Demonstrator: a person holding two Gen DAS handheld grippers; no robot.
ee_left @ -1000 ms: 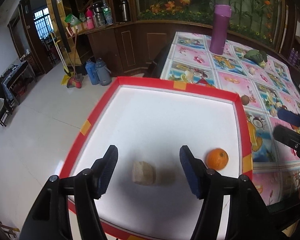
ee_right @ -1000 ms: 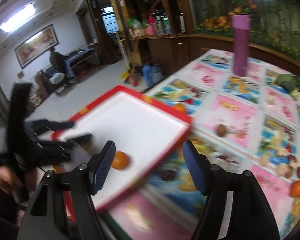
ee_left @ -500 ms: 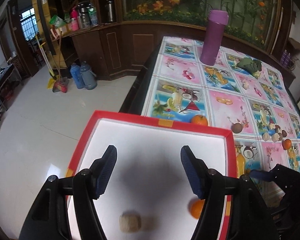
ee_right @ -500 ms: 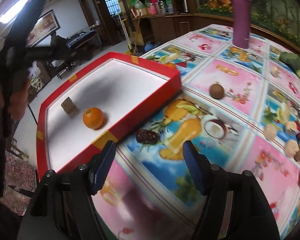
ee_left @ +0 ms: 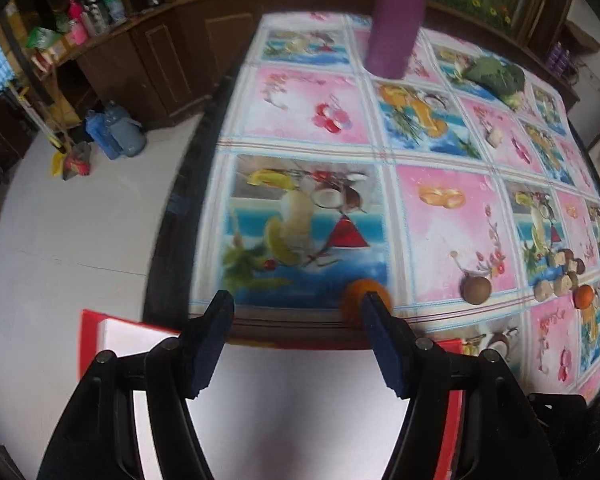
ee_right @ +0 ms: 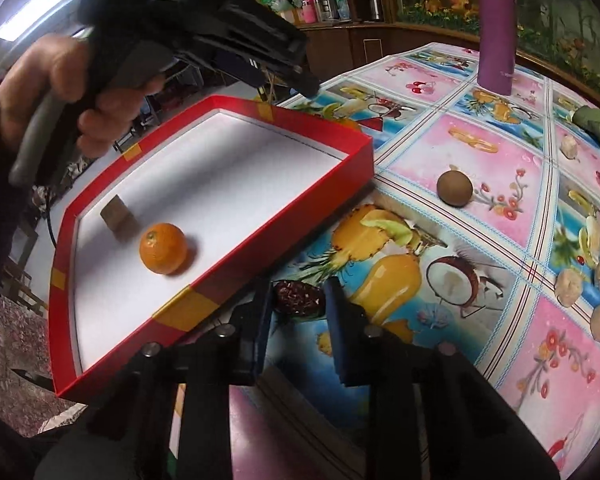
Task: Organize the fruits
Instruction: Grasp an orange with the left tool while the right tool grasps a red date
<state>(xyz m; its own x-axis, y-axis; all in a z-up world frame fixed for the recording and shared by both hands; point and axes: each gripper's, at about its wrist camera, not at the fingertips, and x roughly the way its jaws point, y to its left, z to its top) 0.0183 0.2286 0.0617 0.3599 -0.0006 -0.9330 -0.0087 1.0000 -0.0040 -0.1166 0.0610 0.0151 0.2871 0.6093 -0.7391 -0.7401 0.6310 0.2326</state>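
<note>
Left wrist view: the left gripper (ee_left: 296, 320) hangs with its dark blue, ribbed foam pads well apart and nothing between them, poised over the far rim of the red tray (ee_left: 90, 334), whose smooth white floor fills the bottom of the shot. Just past the rim, a round orange (ee_left: 358, 300) sits on the glossy fruit-print tablecloth (ee_left: 440, 220), half hidden behind the right-hand pad. Further right lies a brown, dull-skinned round fruit (ee_left: 476, 290), and beyond that a huddle of pale lumpy pieces with another small orange (ee_left: 584, 296). A tall purple cylinder flask (ee_left: 396, 20) stands at the far end.

Right wrist view: the right gripper (ee_right: 298, 304) is closing in, jaws narrowing around a dark reddish, bumpy-skinned fruit (ee_right: 298, 300) on the cloth just outside the tray's near wall; whether the pads are pressing it yet, I cannot tell. Inside the shallow cardboard-looking tray (ee_right: 260, 216), taped with yellow patches, a dimpled orange (ee_right: 163, 248) rests beside a small tan blocky piece (ee_right: 114, 210). Above the tray, a hand (ee_right: 60, 92) grips the black handle of the other tool. The brown round fruit (ee_right: 454, 188) sits alone on a pink panel.
</note>
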